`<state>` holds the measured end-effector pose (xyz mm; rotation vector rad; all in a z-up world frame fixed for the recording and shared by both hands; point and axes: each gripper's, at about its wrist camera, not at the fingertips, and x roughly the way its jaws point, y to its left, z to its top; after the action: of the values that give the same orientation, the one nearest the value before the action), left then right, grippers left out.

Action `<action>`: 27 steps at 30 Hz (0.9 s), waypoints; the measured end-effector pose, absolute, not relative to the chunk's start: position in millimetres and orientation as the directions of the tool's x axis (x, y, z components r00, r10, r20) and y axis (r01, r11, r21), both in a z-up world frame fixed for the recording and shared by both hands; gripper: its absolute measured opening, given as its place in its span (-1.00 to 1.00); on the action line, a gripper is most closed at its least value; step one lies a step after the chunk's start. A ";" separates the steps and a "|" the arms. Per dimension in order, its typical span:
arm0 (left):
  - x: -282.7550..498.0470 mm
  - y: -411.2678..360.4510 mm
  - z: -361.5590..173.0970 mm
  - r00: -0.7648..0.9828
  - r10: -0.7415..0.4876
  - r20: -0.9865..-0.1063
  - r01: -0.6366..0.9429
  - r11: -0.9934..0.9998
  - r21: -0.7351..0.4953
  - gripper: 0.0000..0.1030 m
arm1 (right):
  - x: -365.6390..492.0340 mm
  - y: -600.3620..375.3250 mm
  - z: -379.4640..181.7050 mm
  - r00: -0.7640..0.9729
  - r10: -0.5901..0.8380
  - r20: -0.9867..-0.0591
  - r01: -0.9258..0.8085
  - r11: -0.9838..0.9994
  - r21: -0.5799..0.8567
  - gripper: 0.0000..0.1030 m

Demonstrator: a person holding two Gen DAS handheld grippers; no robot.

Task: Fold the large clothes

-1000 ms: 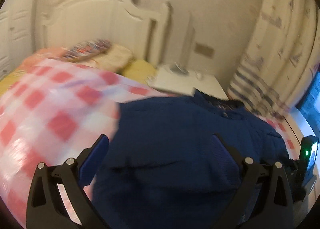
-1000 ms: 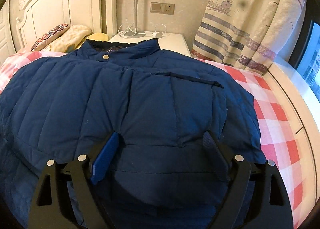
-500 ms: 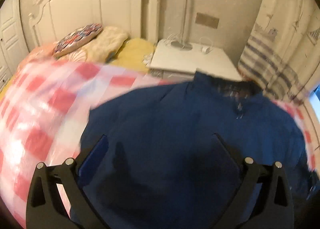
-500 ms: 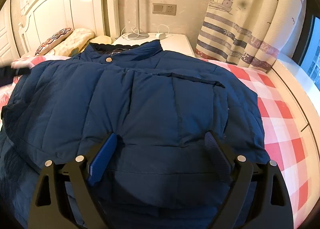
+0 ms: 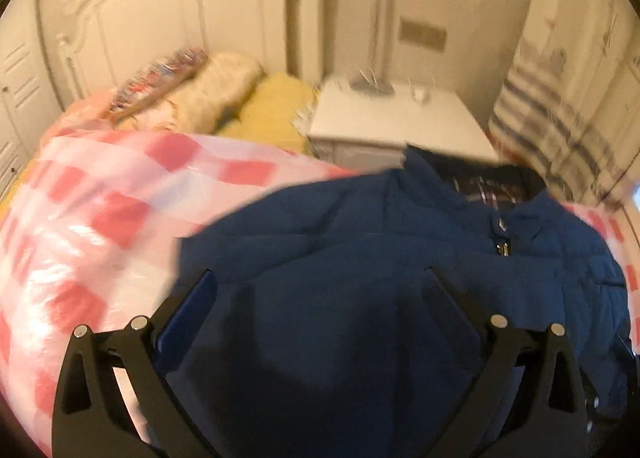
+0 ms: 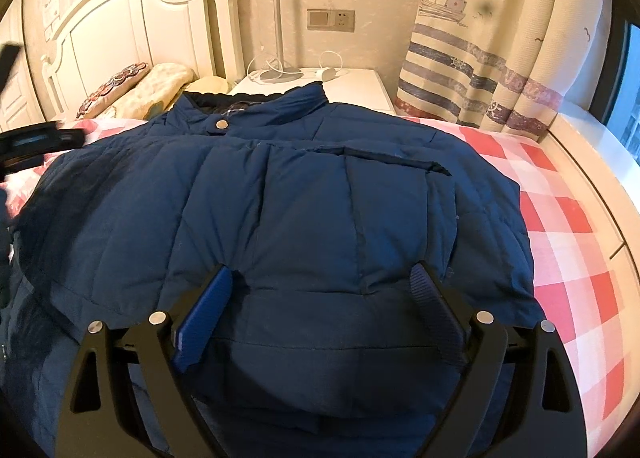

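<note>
A large navy quilted jacket (image 6: 304, 197) lies spread on the bed with its front up. Its collar (image 6: 260, 105) points toward the nightstand, and a snap button and a chest pocket flap show. My right gripper (image 6: 322, 272) hovers low over the jacket's lower middle. It is open wide, with a puffed fold of fabric between its fingers and no visible pinch. In the blurred left wrist view the same jacket (image 5: 380, 258) fills the lower right. My left gripper (image 5: 320, 278) stands open over the jacket's left side, near its edge.
The bed has a red-and-white check cover (image 5: 100, 217) and pillows (image 5: 208, 85) against a white headboard (image 6: 132, 21). A white nightstand (image 6: 352, 85) with a lamp pole stands behind the collar, and a striped curtain (image 6: 492, 57) hangs to its right. A black blurred object (image 6: 36, 141) pokes in at the left edge.
The left wrist view has shifted right across the bed, from mostly check cover to over the jacket, and the collar now shows. The right gripper has stayed put with its fingers slightly wider.
</note>
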<state>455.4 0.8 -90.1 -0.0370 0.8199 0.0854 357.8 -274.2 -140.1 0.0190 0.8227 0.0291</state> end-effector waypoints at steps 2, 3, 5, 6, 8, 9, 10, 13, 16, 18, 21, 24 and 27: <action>444.7 19.6 -95.0 0.670 0.072 -0.739 -0.119 0.993 -0.011 0.96 | 357.6 -274.5 -140.3 0.680 0.033 -0.733 -0.019 0.999 0.028 0.71; 445.4 27.2 -104.8 0.644 0.073 -0.762 -0.121 0.993 -0.008 0.96 | 357.6 -274.5 -140.3 0.680 0.033 -0.732 -0.019 0.999 0.028 0.71; 451.4 35.1 -126.8 0.594 0.069 -0.802 -0.097 0.995 0.013 0.96 | 357.5 -274.5 -140.2 0.680 0.033 -0.732 -0.020 0.999 0.028 0.71; 450.2 38.4 -132.6 0.610 0.043 -0.791 -0.070 0.998 0.000 0.96 | 357.3 -274.4 -140.1 0.681 0.032 -0.731 -0.019 0.999 0.026 0.71; 446.6 40.8 -131.4 0.619 0.040 -0.785 -0.058 0.998 0.005 0.96 | 357.4 -274.5 -140.2 0.682 0.030 -0.731 -0.017 1.000 0.025 0.71; 444.3 40.6 -128.0 0.616 0.052 -0.786 -0.067 0.998 0.013 0.96 | 357.5 -274.4 -140.4 0.682 0.028 -0.731 -0.016 1.000 0.024 0.71; 440.0 40.1 -123.2 0.618 0.064 -0.783 -0.081 0.997 0.017 0.95 | 357.5 -274.3 -140.7 0.681 0.028 -0.731 -0.016 1.000 0.023 0.71; 401.3 24.9 -101.9 0.674 0.006 -0.739 -0.026 1.000 -0.016 0.95 | 357.4 -273.7 -140.7 0.681 0.025 -0.732 -0.016 1.000 0.020 0.71; 373.4 -5.1 -105.4 0.682 -0.006 -0.731 0.073 0.996 0.060 0.96 | 357.3 -273.6 -140.9 0.681 0.027 -0.732 -0.016 1.000 0.022 0.71; 366.3 -26.1 -126.4 0.672 0.037 -0.740 0.125 0.979 0.162 0.96 | 357.2 -272.8 -140.9 0.682 0.026 -0.731 -0.016 1.000 0.020 0.71; 371.3 -28.0 -142.2 0.671 0.040 -0.741 0.123 0.979 0.164 0.96 | 356.8 -272.8 -141.1 0.683 0.022 -0.730 -0.015 1.000 0.015 0.71; 370.8 -27.6 -143.0 0.673 0.038 -0.739 0.123 0.979 0.162 0.96 | 357.2 -272.8 -141.5 0.683 0.021 -0.730 -0.016 1.000 0.014 0.71; 367.1 -27.0 -144.9 0.679 0.043 -0.733 0.120 0.978 0.169 0.96 | 357.0 -271.9 -141.4 0.683 0.025 -0.730 -0.017 1.000 0.018 0.72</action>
<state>367.1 -27.0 -144.9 0.2108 0.8249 -0.0434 357.0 -271.9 -141.4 0.0096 0.8183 0.0234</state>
